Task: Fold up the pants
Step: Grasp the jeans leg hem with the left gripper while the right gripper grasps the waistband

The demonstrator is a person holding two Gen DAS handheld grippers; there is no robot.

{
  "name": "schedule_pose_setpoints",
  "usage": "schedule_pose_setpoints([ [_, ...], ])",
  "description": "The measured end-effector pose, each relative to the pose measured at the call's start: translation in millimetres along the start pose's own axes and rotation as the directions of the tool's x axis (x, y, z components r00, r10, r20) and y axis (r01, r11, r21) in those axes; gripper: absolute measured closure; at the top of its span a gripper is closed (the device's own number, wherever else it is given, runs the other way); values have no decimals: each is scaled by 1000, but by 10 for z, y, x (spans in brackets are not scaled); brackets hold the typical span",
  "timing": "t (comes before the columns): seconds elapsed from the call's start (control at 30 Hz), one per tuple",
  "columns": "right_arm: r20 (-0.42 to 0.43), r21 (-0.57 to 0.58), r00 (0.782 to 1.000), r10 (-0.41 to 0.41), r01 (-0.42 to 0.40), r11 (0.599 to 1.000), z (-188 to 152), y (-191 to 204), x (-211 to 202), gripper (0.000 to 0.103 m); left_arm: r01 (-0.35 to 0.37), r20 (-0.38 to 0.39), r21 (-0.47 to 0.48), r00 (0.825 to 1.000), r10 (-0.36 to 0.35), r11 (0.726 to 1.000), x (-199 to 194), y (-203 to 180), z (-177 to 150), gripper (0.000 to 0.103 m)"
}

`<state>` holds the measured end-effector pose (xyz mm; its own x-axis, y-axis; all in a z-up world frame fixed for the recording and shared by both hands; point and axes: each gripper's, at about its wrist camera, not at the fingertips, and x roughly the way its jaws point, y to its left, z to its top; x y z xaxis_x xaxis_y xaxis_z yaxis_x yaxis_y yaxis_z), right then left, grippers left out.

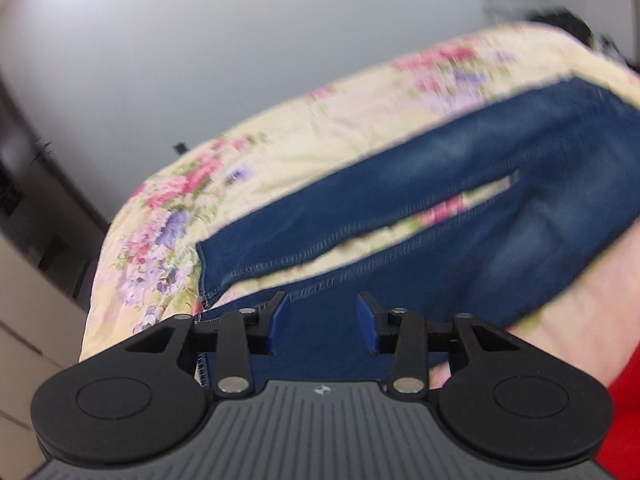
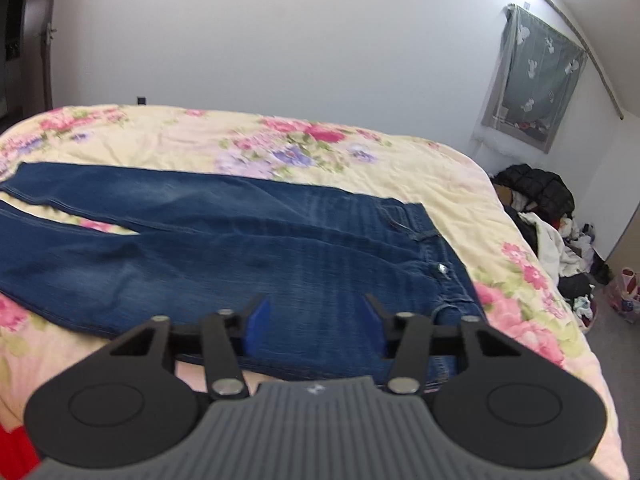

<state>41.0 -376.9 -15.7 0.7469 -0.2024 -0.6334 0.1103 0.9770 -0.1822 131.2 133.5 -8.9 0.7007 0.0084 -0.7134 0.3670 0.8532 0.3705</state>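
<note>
Blue jeans (image 1: 440, 168) lie flat on a floral bedspread (image 1: 300, 140), the two legs slightly apart. In the left wrist view my left gripper (image 1: 322, 308) hovers over the near leg by its hem (image 1: 212, 276), blue pads apart and only flat denim showing in the gap. In the right wrist view the jeans (image 2: 240, 240) run from the legs at the left to the waistband button (image 2: 442, 268) at the right. My right gripper (image 2: 315, 308) is over the near hip area, just left of the waistband, jaws apart and nothing pinched.
The bedspread (image 2: 160, 136) ends at the bed's right edge, with a pile of clothes (image 2: 552, 216) on the floor beyond. A curtained window (image 2: 532, 80) is on the right wall. Red fabric (image 1: 624, 400) shows at the lower right.
</note>
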Motion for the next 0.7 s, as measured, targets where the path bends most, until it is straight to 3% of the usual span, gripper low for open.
schedule_pose_setpoints([
  [0.13, -48, -5, 998, -52, 52, 999, -67, -330, 279, 77, 86, -149, 173, 987, -61, 981, 412, 35, -262, 56],
  [0.3, -128, 41, 991, -39, 45, 998, -157, -678, 610, 79, 207, -325, 358, 942, -86, 911, 845, -124, -580, 54],
  [0.43, -164, -26, 985, -55, 52, 998, -236, -745, 789, 79, 208, -368, 473, 930, -23, 856, 1124, -309, -712, 50],
  [0.63, -207, -151, 977, -49, 17, 988, -402, -757, 990, 79, 154, -352, 618, 931, 96, 771, 1423, -558, -897, 47],
  [0.7, -214, -219, 976, -45, -3, 976, -485, -755, 1026, 79, 132, -337, 643, 933, 125, 754, 1458, -616, -947, 47],
])
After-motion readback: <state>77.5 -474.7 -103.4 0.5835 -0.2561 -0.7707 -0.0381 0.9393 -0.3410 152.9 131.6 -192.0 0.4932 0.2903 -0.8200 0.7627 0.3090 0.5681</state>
